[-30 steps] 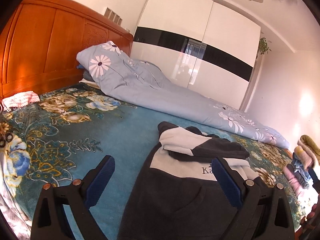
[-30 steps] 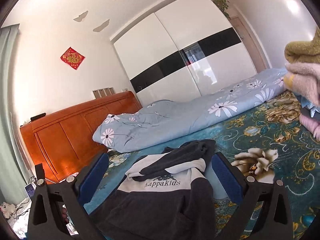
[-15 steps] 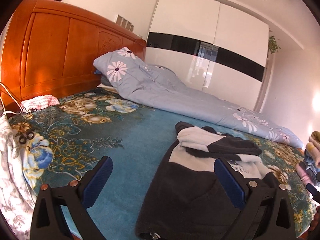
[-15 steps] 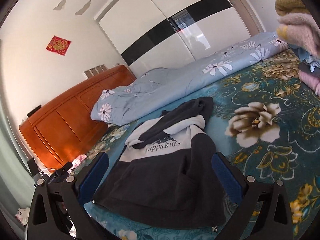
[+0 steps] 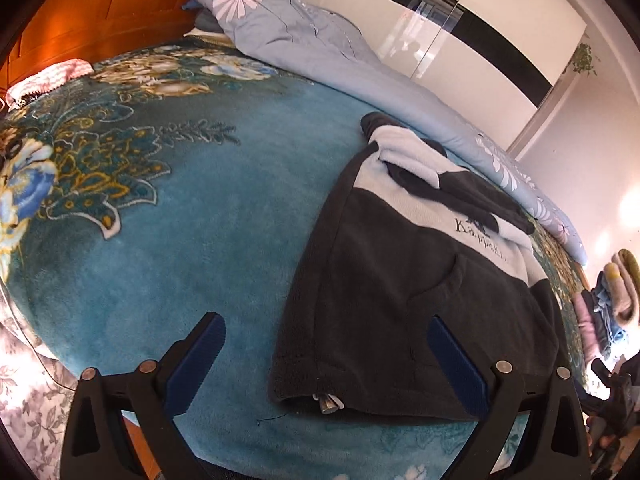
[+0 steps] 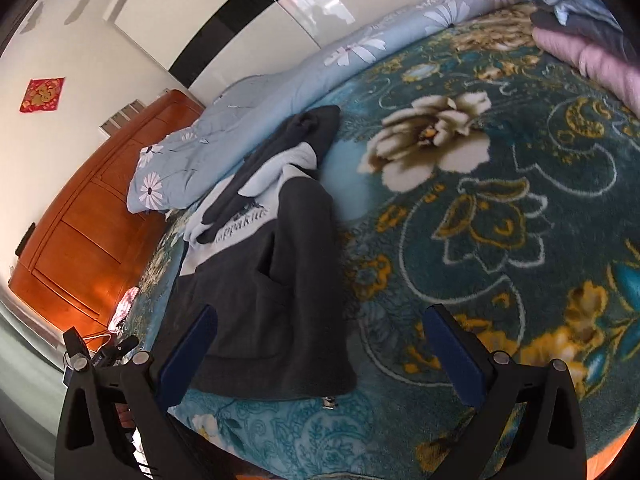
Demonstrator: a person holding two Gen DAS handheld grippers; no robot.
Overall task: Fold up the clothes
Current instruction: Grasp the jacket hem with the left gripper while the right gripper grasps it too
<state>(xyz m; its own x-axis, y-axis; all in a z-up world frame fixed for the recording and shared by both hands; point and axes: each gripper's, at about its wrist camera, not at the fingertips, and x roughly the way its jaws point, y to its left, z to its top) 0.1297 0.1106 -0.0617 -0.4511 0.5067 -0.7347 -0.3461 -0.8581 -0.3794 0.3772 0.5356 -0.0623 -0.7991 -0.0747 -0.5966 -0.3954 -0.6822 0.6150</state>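
Observation:
A dark grey and white hooded sweatshirt [image 5: 416, 280] lies on the teal floral blanket [image 5: 192, 240], its sleeves folded across the chest and its hem towards me. A metal zip pull [image 5: 329, 402] shows at the hem. My left gripper [image 5: 328, 356] hangs open over the hem's left corner, empty. In the right wrist view the sweatshirt [image 6: 276, 300] lies left of centre. My right gripper [image 6: 320, 356] is open above the hem's right corner and holds nothing.
A pale blue flowered duvet [image 5: 340, 60] runs along the far side of the bed by the white wardrobe [image 5: 480, 12]. An orange wooden headboard [image 6: 88, 232] stands at the head. A pile of folded clothes [image 5: 608, 304] sits at the right; pink and grey garments [image 6: 592, 40].
Both grippers have tilted down and moved closer over the sweatshirt's hem, the left over its left corner, the right over its right corner. Both stayed open.

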